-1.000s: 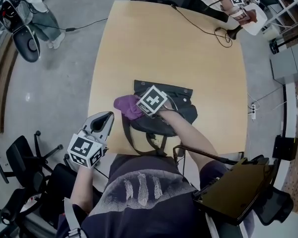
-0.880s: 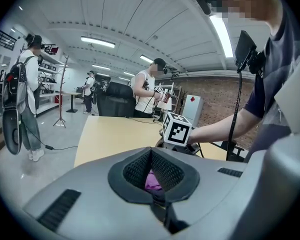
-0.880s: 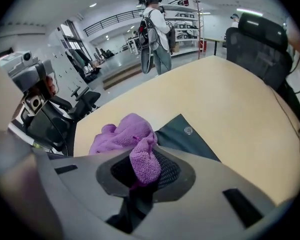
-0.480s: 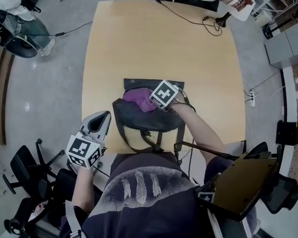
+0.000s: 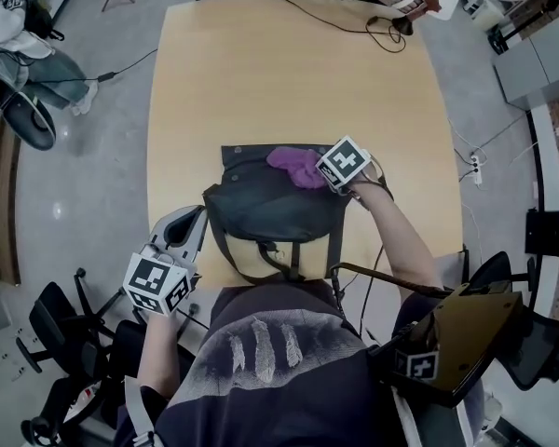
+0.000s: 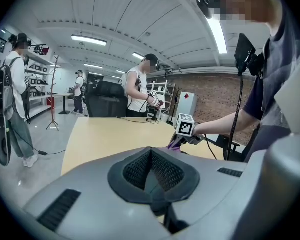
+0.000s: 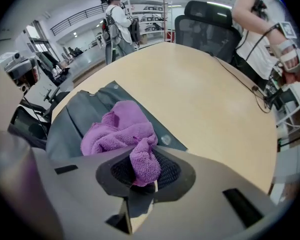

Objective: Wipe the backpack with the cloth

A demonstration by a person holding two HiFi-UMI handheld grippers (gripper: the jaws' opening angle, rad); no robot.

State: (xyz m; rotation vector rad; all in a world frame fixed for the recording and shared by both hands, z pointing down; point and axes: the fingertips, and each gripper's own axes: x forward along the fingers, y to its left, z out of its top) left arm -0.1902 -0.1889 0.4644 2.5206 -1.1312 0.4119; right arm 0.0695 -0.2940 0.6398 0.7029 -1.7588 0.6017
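Head view: the backpack [image 5: 261, 212] lies flat on the table [image 5: 289, 91], at the near edge right in front of you. Its straps [image 5: 336, 245] point toward your body.

The cloth [image 5: 294, 166] is purple and bunched. It rests on the far right part of the backpack, close to the far edge.

Your right gripper [image 5: 320, 172] has its jaws clamped on the cloth. The right gripper view confirms it: a fold of the cloth [image 7: 121, 132] is pinched between the pads of the gripper [image 7: 142, 170]. The rest is heaped on the backpack [image 7: 80, 116] just ahead of the jaws. Bare table [image 7: 205, 94] lies beyond and to the right.

Your left gripper [image 5: 194, 222] is at the table's near left edge, just beside the left side of the backpack. Whether it touches the backpack can't be told.

Left gripper view: the jaws of this gripper [image 6: 152, 170] are together, with nothing between them. The view looks across the table [image 6: 105, 134] at your right gripper [image 6: 180, 139], and a bit of cloth [image 6: 172, 145] shows at its tip.

At the far end of the table a cable [image 5: 382, 37] lies loose, well apart from the backpack
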